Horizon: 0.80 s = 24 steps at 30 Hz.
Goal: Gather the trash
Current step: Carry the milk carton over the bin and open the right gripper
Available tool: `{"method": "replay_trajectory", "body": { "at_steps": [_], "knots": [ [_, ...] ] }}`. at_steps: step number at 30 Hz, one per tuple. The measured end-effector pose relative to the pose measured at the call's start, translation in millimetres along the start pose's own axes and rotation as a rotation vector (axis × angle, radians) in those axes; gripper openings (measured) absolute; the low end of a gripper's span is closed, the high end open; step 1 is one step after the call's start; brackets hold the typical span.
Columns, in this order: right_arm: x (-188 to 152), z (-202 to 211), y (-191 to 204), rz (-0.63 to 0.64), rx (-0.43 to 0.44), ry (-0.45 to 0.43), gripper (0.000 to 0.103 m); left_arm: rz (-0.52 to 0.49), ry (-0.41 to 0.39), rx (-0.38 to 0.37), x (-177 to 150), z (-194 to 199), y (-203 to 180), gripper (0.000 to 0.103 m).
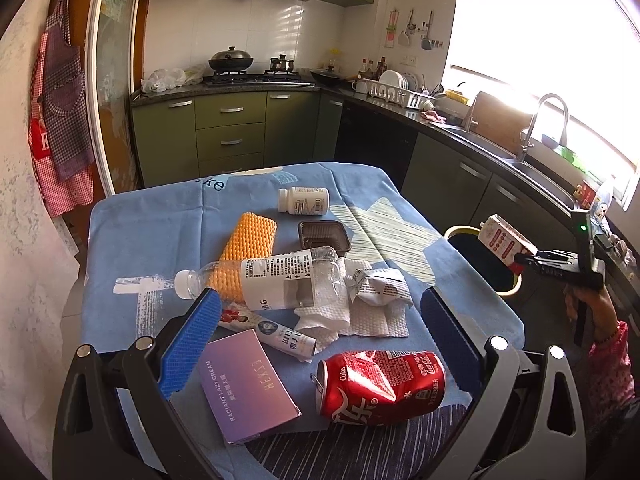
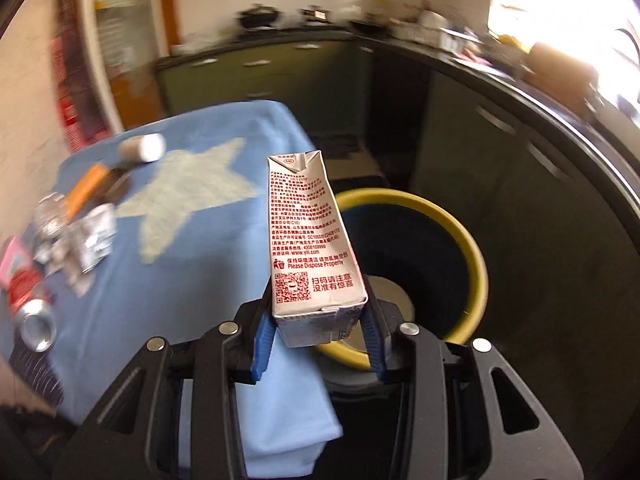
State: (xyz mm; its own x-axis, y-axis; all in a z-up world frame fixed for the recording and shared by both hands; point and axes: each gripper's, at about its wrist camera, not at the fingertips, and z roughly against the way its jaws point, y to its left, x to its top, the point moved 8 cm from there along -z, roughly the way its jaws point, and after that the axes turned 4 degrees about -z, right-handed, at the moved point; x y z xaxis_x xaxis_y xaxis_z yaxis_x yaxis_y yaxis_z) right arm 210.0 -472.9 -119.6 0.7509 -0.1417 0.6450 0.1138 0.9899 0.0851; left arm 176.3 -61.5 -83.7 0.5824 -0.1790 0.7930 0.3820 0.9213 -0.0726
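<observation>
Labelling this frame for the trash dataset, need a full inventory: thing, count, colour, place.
milk carton: 1, white with red print, clamped in right gripper, over the bin's near rim
trash bin: 1, yellow rim, dark inside, on the floor beside the table
table: 1, blue cloth with pale star
cola can: 1, red, dented, near edge, on its side
purple box: 1, near left
water bottle: 1, clear, white cap, centre, lying
orange sponge: 1, partly under the bottle
pill bottle: 1, white, far side, lying
black tray: 1, centre
paper towel: 1, white, crumpled
silver wrapper: 1, on towel
tube: 1, white and red, lying
left gripper: open, above table
right gripper: shut on carton
</observation>
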Motion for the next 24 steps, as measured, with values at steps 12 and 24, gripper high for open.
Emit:
{"method": "replay_trajectory", "body": {
  "at_steps": [12,24],
  "knots": [
    [5.9,-79.0,-65.7,-0.141,-0.169,0.114,0.042,-0.011,0.039,-0.011,-3.0,-16.6,-6.5,0.098],
    [-6.6,-47.2,-34.2,-0.135,-0.100,0.044,0.050,-0.043,0.105,-0.024,-13.8,-34.2,-9.2,0.098]
  ]
}}
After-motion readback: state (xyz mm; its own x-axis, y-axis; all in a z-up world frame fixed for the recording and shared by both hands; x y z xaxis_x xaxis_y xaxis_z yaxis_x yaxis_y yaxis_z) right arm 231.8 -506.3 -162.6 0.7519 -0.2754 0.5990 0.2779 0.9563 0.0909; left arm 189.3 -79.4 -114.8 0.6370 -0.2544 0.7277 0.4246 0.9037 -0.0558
